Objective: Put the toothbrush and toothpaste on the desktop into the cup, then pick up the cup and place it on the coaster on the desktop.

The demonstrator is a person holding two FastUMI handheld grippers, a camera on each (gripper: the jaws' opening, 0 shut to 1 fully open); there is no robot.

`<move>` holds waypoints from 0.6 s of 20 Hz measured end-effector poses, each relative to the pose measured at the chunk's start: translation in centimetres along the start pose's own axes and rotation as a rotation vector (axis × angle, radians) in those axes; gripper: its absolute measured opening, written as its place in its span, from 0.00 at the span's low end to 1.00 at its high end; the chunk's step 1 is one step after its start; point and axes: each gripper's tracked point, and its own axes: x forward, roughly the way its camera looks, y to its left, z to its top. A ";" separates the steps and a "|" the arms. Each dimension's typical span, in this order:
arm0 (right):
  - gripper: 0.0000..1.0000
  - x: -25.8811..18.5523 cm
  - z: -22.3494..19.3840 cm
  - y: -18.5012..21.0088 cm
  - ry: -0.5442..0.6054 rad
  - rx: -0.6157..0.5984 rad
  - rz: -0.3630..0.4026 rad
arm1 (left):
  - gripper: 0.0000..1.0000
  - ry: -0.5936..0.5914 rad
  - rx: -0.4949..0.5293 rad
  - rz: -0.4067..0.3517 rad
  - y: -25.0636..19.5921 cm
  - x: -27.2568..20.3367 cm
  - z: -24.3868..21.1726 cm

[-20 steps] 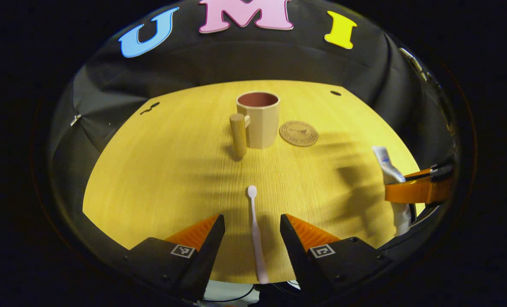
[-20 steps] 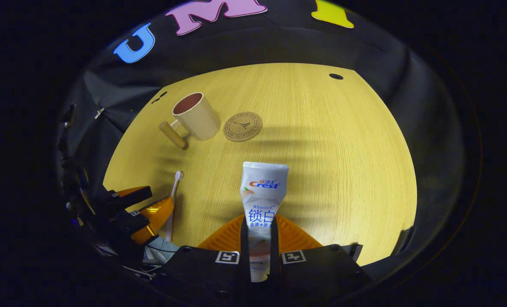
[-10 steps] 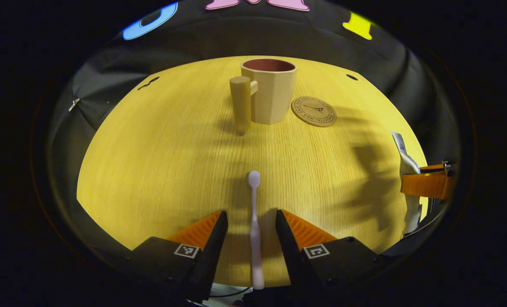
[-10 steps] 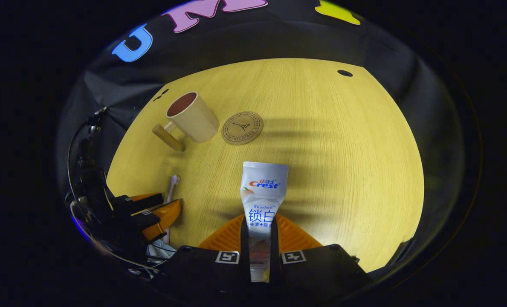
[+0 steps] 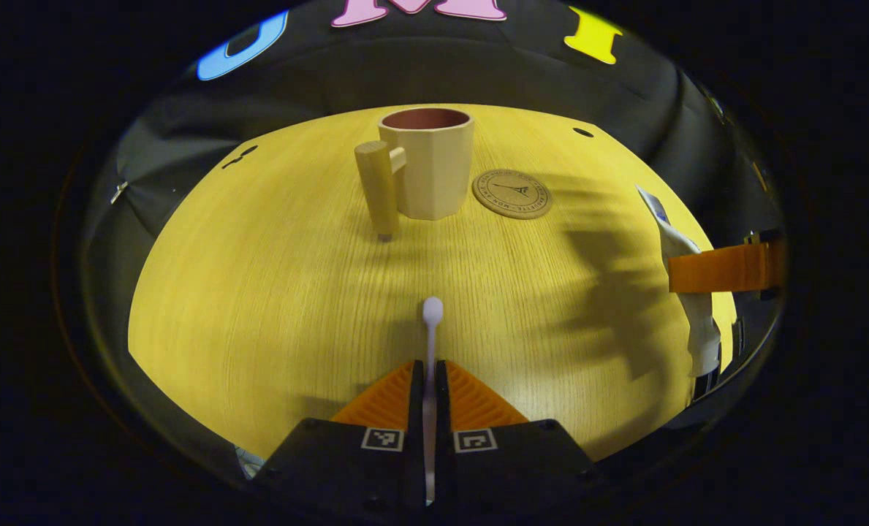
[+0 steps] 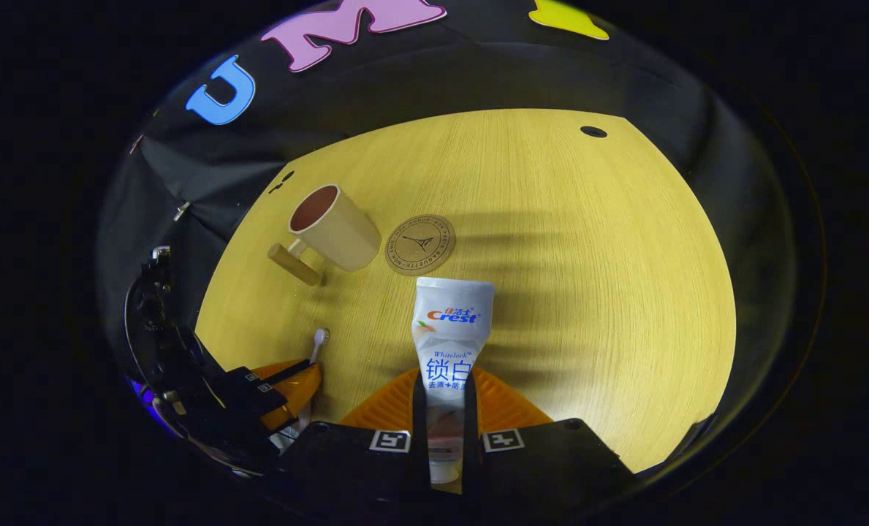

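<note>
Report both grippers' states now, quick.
Left gripper: shut on the toothbrush, head pointing forward towards the cup.
Right gripper: shut on the toothpaste.

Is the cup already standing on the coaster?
No, the cup stands on the bare desktop beside the coaster.

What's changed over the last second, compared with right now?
The left gripper has closed its jaws on the toothbrush, which lay between them a second ago. The right gripper stays clamped on the toothpaste. The cup remains empty beside the coaster on the table.
</note>
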 end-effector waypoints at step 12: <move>0.21 -3.0 8.9 3.4 -0.302 -0.077 0.135 | 0.06 -0.136 -0.067 -0.018 1.8 -4.0 3.4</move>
